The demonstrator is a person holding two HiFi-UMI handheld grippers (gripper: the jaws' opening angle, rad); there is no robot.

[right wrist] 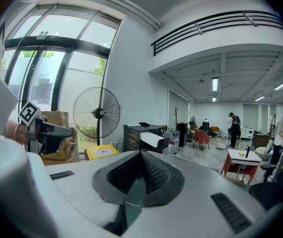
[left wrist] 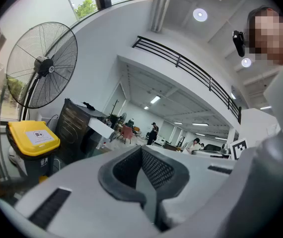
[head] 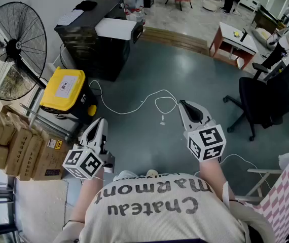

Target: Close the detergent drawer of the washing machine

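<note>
No washing machine or detergent drawer shows in any view. In the head view my left gripper (head: 100, 127) is held low at the left, over the floor beside a yellow-lidded bin (head: 63, 89). My right gripper (head: 187, 108) is at the right, above a loop of white cable (head: 157, 103). Both point away from the person across the open grey floor. In the left gripper view the left gripper (left wrist: 142, 153) has its pads together with nothing between them. The right gripper (right wrist: 141, 158) looks the same in its own view: shut and empty.
A large standing fan (head: 13, 49) and stacked cardboard boxes (head: 12, 146) are at the left. A black cabinet (head: 96, 34) with a white box on top stands at the back. A black office chair (head: 266, 103) and a small table (head: 236, 39) are at the right.
</note>
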